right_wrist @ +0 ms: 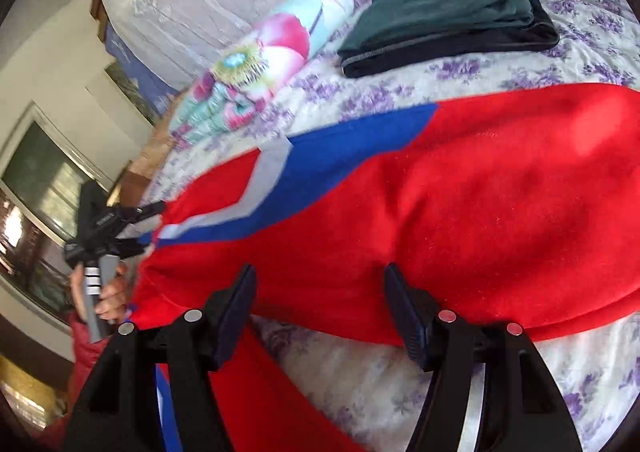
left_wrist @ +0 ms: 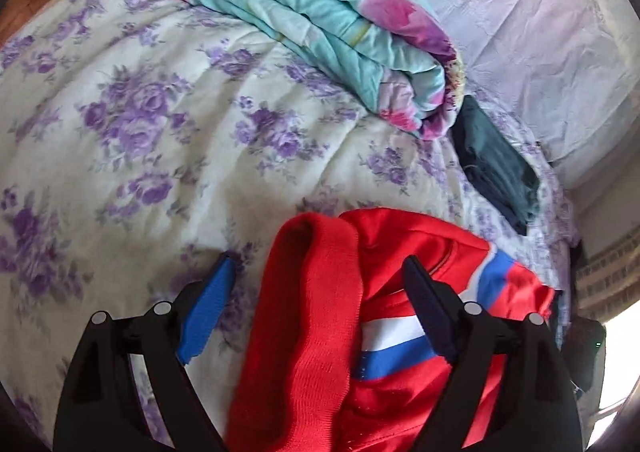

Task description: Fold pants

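STEP: fold red pants on floral bedspread | LEFT: I see left gripper jaws spread, ribbed waistband between them, not pinched | RIGHT: right gripper jaws spread over the near edge | ADVICE: I close both on one layer edge, lift evenly, keep the seam taut, stay clear of the dark folded garments.

The left gripper had matte black linkage arms with round silver pivot pins; one finger pad was bright blue, the other showed its black back. The right gripper was the same black frame with silver pins and dark navy ribbed pads. A bare-skinned hand gripped a grey handle; its sleeve was red.
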`<state>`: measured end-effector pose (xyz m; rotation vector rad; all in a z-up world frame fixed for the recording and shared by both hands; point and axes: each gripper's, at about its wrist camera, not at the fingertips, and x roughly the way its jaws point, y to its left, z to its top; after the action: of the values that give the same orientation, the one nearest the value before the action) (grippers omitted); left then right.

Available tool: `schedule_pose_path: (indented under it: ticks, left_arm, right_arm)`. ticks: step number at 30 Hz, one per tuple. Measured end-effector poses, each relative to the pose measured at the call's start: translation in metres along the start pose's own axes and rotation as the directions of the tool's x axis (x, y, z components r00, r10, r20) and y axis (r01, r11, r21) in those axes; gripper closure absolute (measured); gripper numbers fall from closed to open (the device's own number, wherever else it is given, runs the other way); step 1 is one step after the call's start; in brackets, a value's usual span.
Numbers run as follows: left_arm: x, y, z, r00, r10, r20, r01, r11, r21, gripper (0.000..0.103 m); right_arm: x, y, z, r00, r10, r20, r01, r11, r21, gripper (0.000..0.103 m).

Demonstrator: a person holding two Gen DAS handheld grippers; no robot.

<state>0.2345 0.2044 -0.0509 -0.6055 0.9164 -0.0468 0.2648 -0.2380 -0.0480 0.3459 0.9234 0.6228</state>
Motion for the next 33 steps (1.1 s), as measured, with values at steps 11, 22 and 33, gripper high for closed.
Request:
schedule_pose_path:
  ticks: [11, 22, 33]
  left_arm:
    - [0.006, 0.002, 0.005, 1.0, -0.029, 0.002, 0.028, 0.999, 0.044, 0.038]
    - [0.002, 0.004, 0.006, 0.998, -0.047, 0.042, 0.044, 0.997, 0.055, 0.081]
    - [-0.004, 0.002, 0.008, 0.996, -0.063, 0.063, 0.059, 0.997, 0.057, 0.084]
  right_arm:
    - [-0.017, -0.024, 0.002, 0.985, 0.103, 0.139, -0.118, 0.987, 0.111, 0.034]
    - [-0.043, -0.008, 0.025, 0.971, 0.022, 0.239, -0.008, 0.998, -0.062, 0.015]
    - [0.026, 0.029, 0.089, 0.973, -0.23, 0.002, 0.179, 0.751, -0.636, 0.05]
